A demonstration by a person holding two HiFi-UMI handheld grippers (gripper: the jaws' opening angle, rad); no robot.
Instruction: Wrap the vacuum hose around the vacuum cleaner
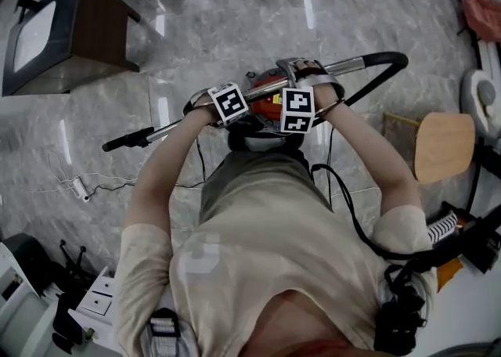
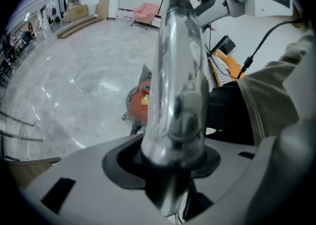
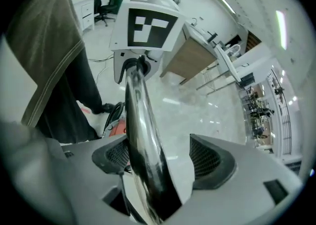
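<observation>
With the wrap seemingly just starting, the left gripper [image 2: 173, 169] clamps the chrome metal wand tube [image 2: 177, 71] above the red canister vacuum cleaner [image 1: 262, 85], the right gripper [image 3: 163, 165] holds its jaws loose around it, and the next move likely needs a fresh right-hand grip nearer the black curved hose [image 1: 383, 66].

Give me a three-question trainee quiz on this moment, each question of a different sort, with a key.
1. True or false: the left hand-held gripper is closed on the metal wand.
2. Multiple choice: in the right gripper view, the right hand-held gripper is A) clamped on the wand from both sides, B) open, with the wand lying against one pad, C) empty, with nothing between its jaws.
3. Short answer: what colour is the body of the vacuum cleaner?
Key: 1 true; 2 B; 3 red-orange.
</observation>
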